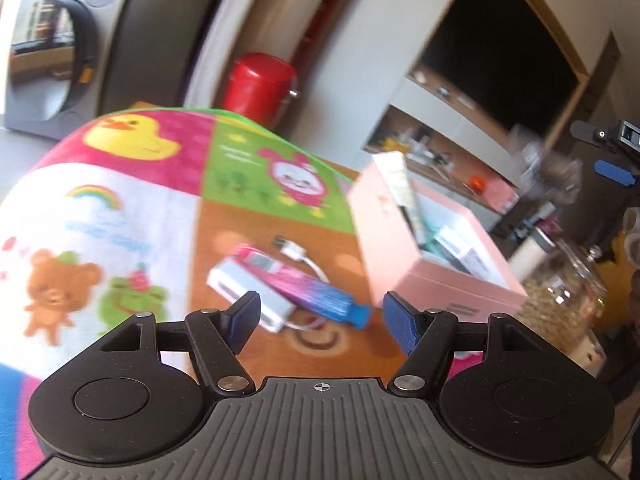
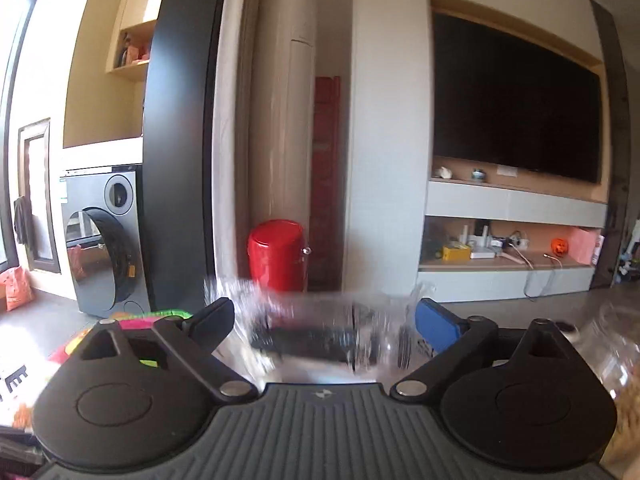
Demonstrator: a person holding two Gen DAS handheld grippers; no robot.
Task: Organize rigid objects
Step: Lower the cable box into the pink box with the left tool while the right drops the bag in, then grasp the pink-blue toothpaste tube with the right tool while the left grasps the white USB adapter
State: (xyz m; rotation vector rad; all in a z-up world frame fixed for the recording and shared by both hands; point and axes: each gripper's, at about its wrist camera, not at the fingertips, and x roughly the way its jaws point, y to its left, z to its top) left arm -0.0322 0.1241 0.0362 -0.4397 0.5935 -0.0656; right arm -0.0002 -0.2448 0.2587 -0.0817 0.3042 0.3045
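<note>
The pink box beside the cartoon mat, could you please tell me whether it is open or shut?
Open: the pink box has no lid on top, and packages stand and lie inside it.

Ahead of the left gripper (image 1: 322, 322), whose fingers stand spread, a bare stretch of the cartoon-printed mat (image 1: 120, 208) on the counter lies free. Beyond it a white rectangular box (image 1: 252, 294), a pink-and-blue tube (image 1: 304, 288) and a white cable (image 1: 298, 254) lie touching. The open pink cardboard box (image 1: 432, 280) walls off the right; a clear glass jar (image 1: 568, 296) stands just beside it.
</note>
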